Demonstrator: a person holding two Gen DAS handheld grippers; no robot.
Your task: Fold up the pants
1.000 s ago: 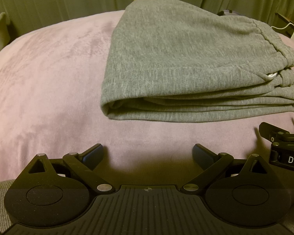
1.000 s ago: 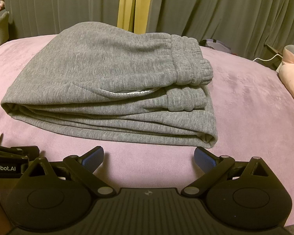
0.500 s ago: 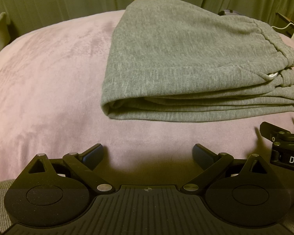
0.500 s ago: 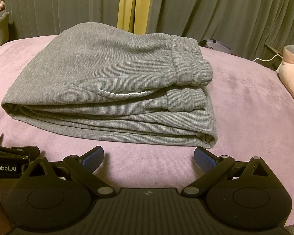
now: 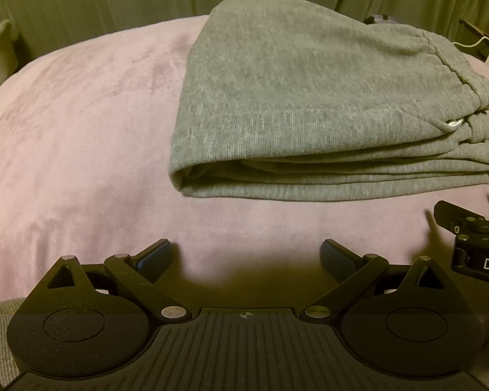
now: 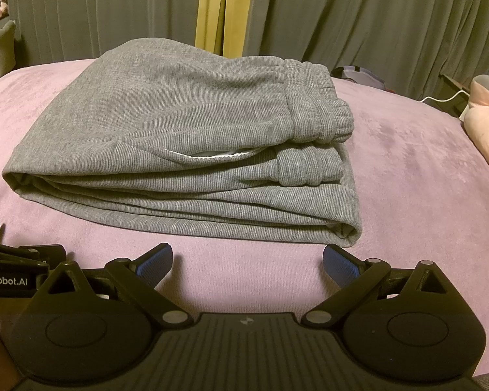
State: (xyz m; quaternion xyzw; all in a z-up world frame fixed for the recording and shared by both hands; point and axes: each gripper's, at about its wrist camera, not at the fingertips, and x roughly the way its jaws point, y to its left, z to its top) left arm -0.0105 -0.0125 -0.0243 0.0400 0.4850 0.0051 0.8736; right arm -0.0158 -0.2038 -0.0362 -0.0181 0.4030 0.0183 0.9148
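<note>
On the pink bed (image 5: 81, 130), folded grey pants (image 5: 309, 104), left claw (image 5: 246, 257) wide, right claw (image 6: 247, 260) wide

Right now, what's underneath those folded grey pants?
The grey pants rest on a pink blanket, which shows all around them. Whatever lies directly beneath the stack is covered by the cloth.

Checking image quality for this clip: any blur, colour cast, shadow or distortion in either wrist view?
Left wrist: dim, yellow-green cast, left gripper shadowing the blanket, pants sharp. Right wrist: brighter, pants ribbing crisp, blanket bulges from fisheye, right gripper in focus.
</note>
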